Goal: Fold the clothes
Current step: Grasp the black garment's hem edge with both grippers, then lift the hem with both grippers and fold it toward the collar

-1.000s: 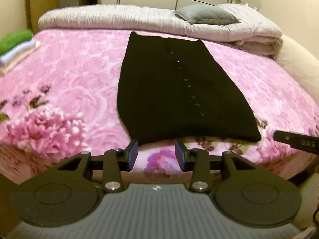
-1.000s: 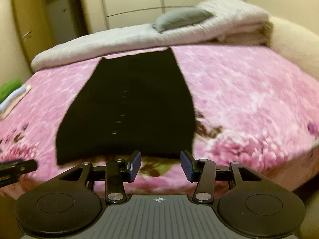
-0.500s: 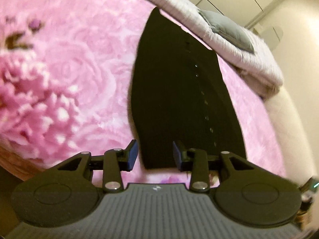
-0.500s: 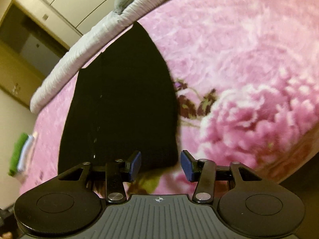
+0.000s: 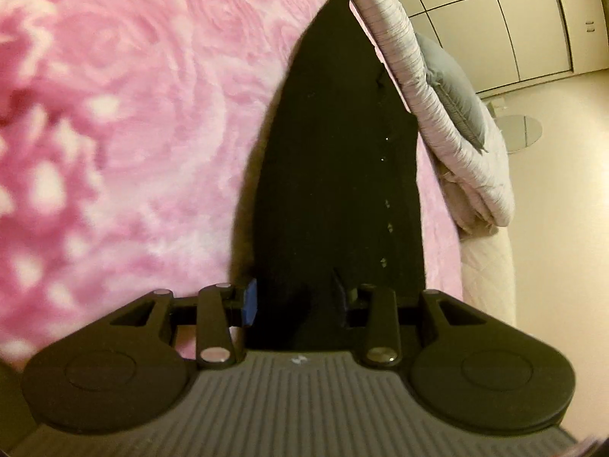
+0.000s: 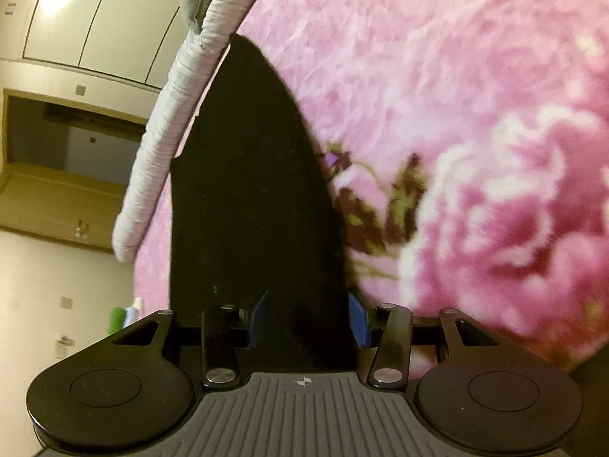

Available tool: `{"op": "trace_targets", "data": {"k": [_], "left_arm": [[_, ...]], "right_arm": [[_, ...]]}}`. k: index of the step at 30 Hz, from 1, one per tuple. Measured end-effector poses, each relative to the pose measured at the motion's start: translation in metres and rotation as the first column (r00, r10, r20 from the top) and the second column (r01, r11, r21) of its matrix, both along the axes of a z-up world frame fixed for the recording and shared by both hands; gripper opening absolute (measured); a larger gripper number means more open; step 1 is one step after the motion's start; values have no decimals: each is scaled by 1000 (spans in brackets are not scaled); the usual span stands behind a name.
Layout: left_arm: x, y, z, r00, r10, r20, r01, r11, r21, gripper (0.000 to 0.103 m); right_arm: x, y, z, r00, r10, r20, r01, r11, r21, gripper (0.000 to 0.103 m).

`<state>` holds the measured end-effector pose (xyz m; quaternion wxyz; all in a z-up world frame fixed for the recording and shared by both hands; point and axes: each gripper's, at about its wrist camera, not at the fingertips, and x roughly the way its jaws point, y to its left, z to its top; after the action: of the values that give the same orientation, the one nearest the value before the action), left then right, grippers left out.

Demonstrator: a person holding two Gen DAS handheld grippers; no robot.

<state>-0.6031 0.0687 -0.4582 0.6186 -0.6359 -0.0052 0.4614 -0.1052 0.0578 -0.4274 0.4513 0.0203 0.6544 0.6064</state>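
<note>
A black garment with a row of small buttons lies flat on the pink floral bedspread. My left gripper is open, its jaws astride the garment's near left corner. In the right wrist view the same garment fills the middle, and my right gripper is open with its jaws astride the near right corner. Both views are tilted and low to the bed. The cloth edge lies between the pads of each gripper.
A folded pale quilt and a grey pillow lie along the bed's far end. White cupboard doors stand behind. A green and white folded stack shows at the far left edge of the bed.
Both grippers have dropped and moved forward to the garment's near hem, rolling outward. The near corners now lie between the open jaws. The garment has not moved.
</note>
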Motion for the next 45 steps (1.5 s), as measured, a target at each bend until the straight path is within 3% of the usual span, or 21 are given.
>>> {"op": "trace_targets", "data": {"k": [5,7,9,10,15,20,22,27,35,39,45], "left_arm": [[6,4,0,998,-46,-45,48,998,34,30],[10,4,1,996,-65,-68,68,997,43,27],[14,5,2,992,-84,-91,88,995,51,9],[16,5,3,990,-93,-102,99,994,55,9],[13,-1,28,984,-109,-138,129,981,142,7],[8,-20,62,976,-117,-183,159,959,234,7],[7,-34,62,977,-127,-173,165,959,229,7],[-2,-80,36,984,-120,-135,138,981,137,7],[-7,-140,49,983,-127,-135,150,974,172,7],[-10,-161,63,983,-134,-125,157,968,194,7],[-15,-136,99,988,-137,-71,151,947,283,7]], "right_arm": [[-4,11,-3,998,60,7,-60,998,36,46],[-9,11,-3,995,89,41,-91,995,50,29],[-13,9,-5,994,98,52,-101,994,45,18],[-13,9,-5,994,98,52,-101,994,47,14],[-6,5,16,996,76,35,-80,988,131,10],[-3,-14,42,996,82,29,-86,980,180,9],[-2,-24,38,996,82,25,-85,984,155,9],[-1,-67,16,998,68,-8,-68,996,55,8],[-4,-118,30,991,133,22,-133,991,29,8],[-7,-139,51,984,174,33,-176,982,68,9],[-9,-126,90,979,200,48,-206,956,207,9]]}}
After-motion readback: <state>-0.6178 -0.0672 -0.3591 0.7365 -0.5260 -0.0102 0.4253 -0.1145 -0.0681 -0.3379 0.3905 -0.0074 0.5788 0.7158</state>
